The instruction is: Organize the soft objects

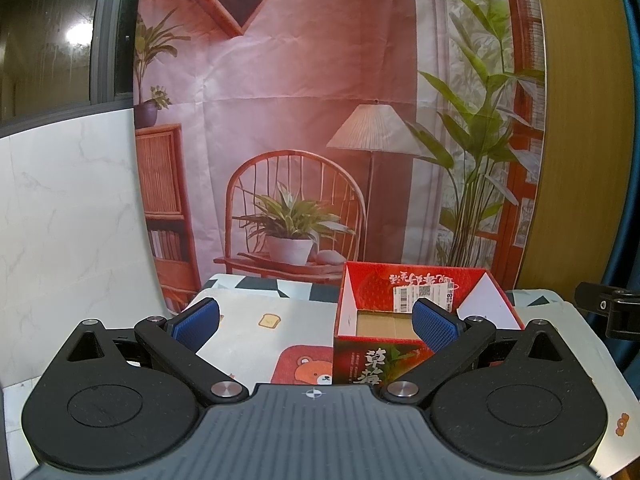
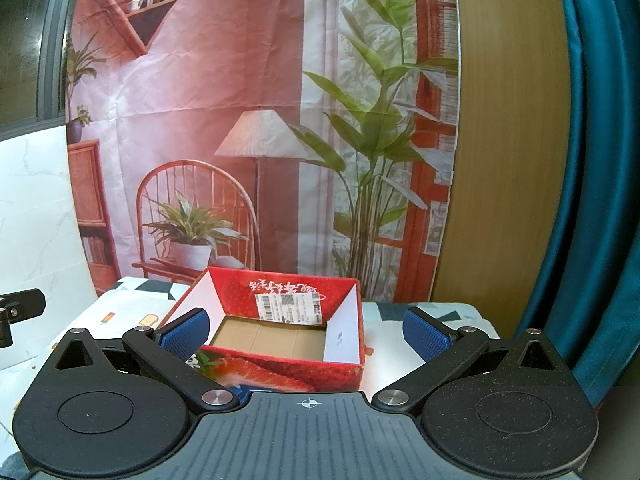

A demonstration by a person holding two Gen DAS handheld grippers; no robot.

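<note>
A red strawberry-print cardboard box (image 1: 424, 280) stands open-topped on the table, with a bare brown floor and a white label on its far inner wall. In the left wrist view it sits ahead and to the right, and my left gripper (image 1: 316, 322) is open with nothing between its blue pads; the right pad overlaps the box's front. In the right wrist view the same box (image 2: 288, 368) lies straight ahead, and my right gripper (image 2: 306, 332) stands open and holds nothing. No soft object shows in either view.
A cloth with bear and toast prints (image 1: 256, 320) covers the table. A printed room backdrop (image 1: 280, 140) hangs right behind it, a white marble panel (image 1: 72, 220) stands at the left, and a teal curtain (image 2: 592, 160) at the right. The other gripper's black part (image 1: 608, 308) shows at the right edge.
</note>
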